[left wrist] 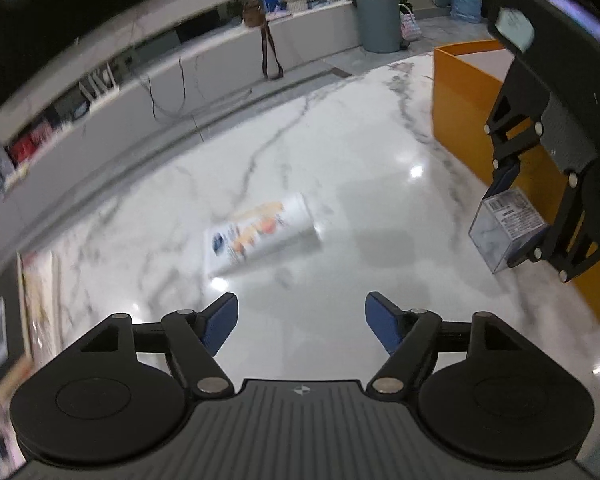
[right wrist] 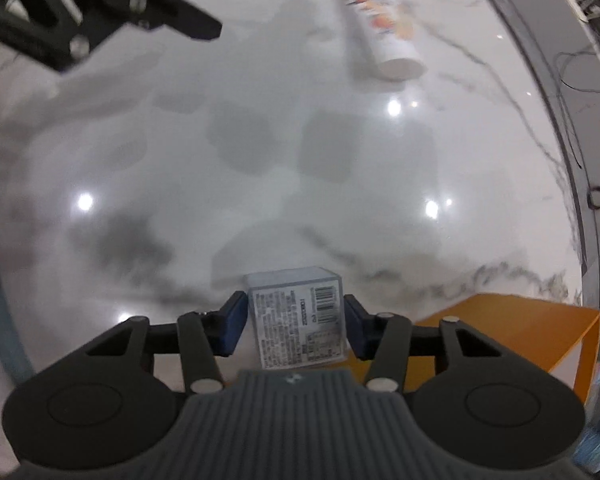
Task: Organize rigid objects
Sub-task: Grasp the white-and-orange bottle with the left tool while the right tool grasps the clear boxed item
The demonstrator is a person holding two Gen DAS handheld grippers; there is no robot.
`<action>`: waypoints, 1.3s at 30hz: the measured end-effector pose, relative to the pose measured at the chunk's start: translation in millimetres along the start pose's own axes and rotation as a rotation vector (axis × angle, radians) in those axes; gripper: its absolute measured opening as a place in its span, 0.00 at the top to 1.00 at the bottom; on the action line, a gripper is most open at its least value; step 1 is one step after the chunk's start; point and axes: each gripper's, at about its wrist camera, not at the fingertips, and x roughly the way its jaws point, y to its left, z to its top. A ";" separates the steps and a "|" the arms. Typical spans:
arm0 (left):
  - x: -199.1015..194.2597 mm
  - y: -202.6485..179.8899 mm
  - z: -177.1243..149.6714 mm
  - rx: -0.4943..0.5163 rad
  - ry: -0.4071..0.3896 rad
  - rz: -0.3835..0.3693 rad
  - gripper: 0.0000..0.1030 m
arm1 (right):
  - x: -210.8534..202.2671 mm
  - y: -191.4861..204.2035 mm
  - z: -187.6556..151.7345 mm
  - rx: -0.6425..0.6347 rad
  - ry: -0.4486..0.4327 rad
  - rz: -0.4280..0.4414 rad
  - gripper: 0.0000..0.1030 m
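While the right gripper (right wrist: 294, 318) carries the clear labelled box (right wrist: 300, 320), jaws closed on its sides, above the desk (right wrist: 260, 140) beside the orange bin (left wrist: 466, 92), the left gripper (left wrist: 301, 322) stands wide and empty near the lying white tube (left wrist: 262, 234). Judged step: binning the box; next, straddle the tube.

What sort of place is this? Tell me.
Probably a living room at home: a big dark television on the wall, a long low cabinet under it, and a marble table.
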 end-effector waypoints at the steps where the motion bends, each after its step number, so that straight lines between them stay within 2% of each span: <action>1: 5.0 1.7 1.9 0.025 -0.015 0.011 0.17 | 0.8 -5.2 3.7 0.025 -0.013 0.001 0.50; 5: 25.0 5.8 11.3 0.191 -0.054 -0.003 0.17 | 1.7 -24.9 17.6 0.080 -0.053 0.024 0.50; 9: 48.9 6.0 21.6 0.357 -0.025 -0.058 0.15 | 2.1 -39.7 25.0 0.078 -0.068 0.052 0.51; 14: 82.0 9.0 32.7 0.466 0.030 -0.061 0.15 | 2.4 -52.3 26.0 0.062 -0.093 0.071 0.51; 18: 99.9 12.3 41.8 0.516 0.061 -0.076 0.14 | 4.5 -56.2 24.7 0.040 -0.095 0.068 0.53; 22: 112.7 13.3 51.8 0.531 0.090 -0.132 0.06 | 5.4 -57.2 21.7 0.028 -0.098 0.083 0.53; 25: 120.3 17.5 60.6 0.481 0.118 -0.177 0.06 | 6.1 -61.0 19.9 0.036 -0.109 0.100 0.52; 27: 124.0 21.9 63.9 0.398 0.144 -0.206 0.08 | 7.0 -66.2 19.0 0.061 -0.118 0.116 0.52; 29: 125.7 28.0 67.9 0.292 0.177 -0.239 0.19 | 6.5 -66.2 18.1 0.084 -0.125 0.127 0.54; 30: 124.3 27.7 66.7 0.267 0.190 -0.236 0.21 | 5.9 -64.5 17.7 0.087 -0.128 0.128 0.55; 34: 115.4 28.8 62.3 0.138 0.270 -0.235 0.44 | 3.6 -49.9 17.7 0.104 -0.133 0.136 0.55; 36: 108.0 28.4 55.0 0.045 0.327 -0.234 0.45 | 1.1 -37.5 16.4 0.102 -0.141 0.137 0.55; 39: 92.7 21.1 37.4 -0.021 0.349 -0.228 0.45 | -5.9 -16.0 14.0 0.110 -0.153 0.147 0.55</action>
